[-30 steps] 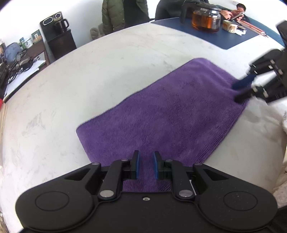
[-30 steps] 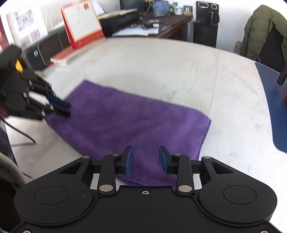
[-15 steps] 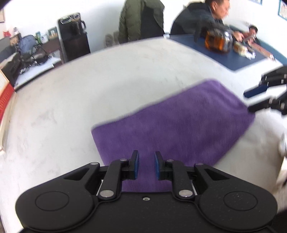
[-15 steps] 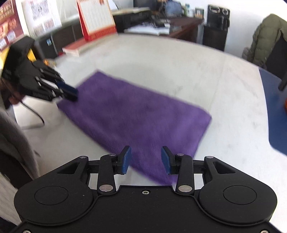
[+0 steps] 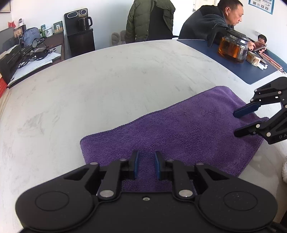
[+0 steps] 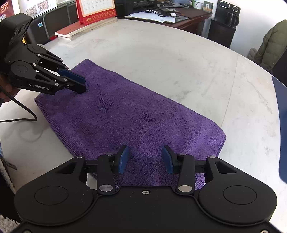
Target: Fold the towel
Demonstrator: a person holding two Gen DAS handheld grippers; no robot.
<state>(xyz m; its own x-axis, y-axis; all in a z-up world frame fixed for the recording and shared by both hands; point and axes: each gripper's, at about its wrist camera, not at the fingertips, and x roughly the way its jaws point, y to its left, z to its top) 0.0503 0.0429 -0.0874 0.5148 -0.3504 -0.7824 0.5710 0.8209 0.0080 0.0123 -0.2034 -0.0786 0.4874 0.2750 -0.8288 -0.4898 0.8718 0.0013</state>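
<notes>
A purple towel [image 5: 179, 129] lies flat as a long folded strip on the white table [image 5: 107, 80]. My left gripper [image 5: 146, 154] hovers over the towel's near edge by its left end, open by a narrow gap with nothing between the pads. In the right wrist view the left gripper [image 6: 83, 84] points at that end of the towel [image 6: 125, 116]. My right gripper [image 6: 145, 149] hangs over the other end with its jaws open wider and only flat cloth below them. From the left wrist view the right gripper [image 5: 235, 123] shows as open above the towel's right end.
A glass teapot [image 5: 233, 48] stands on a blue mat [image 5: 251, 69] at the far right, where a person [image 5: 211, 23] sits. A red desk calendar [image 6: 96, 10] and books lie at the table's far left edge. A black cable [image 6: 21, 114] trails by the near left edge.
The right gripper's jaws have widened. Both hands have slid sideways along the towel, so each gripper now sits further in over the cloth. The towel has not moved.
</notes>
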